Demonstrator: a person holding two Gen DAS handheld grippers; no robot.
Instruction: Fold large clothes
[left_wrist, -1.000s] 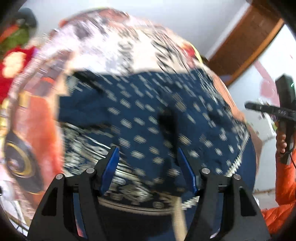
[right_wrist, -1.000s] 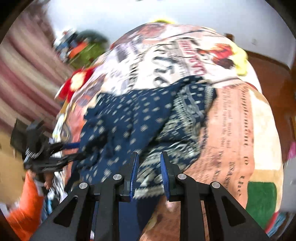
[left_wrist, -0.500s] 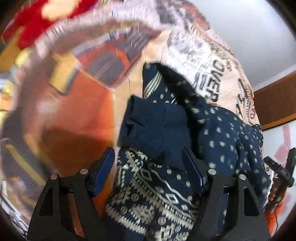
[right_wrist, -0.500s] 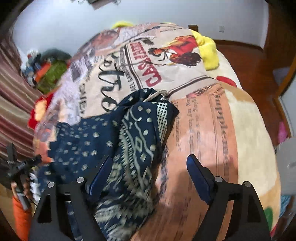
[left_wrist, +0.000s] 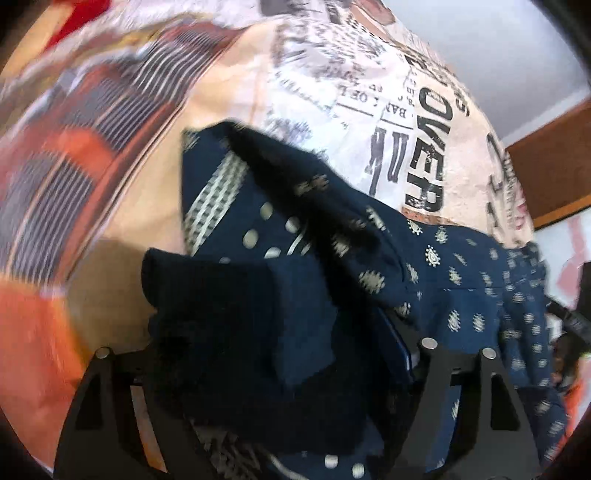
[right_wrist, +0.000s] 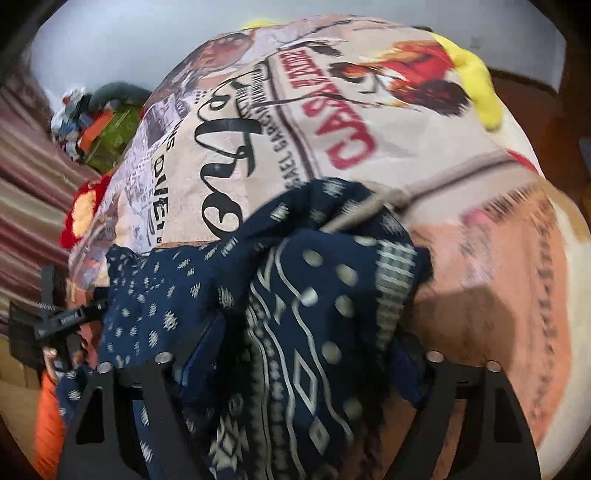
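Evenly lit, soft indoor light, no glare. Strong fisheye bulge, dark vignette in the corners. Motion blur smearing the blanket (left_wrist: 110, 122) at left in the left view and at right in the right view; print near centre sharper. Dark shadow beside the cloth (right_wrist: 303, 295) on the blanket.

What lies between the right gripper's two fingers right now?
In the right wrist view, bunched folds of the navy patterned garment fill the gap of the right gripper; whether the pads press it is hidden.
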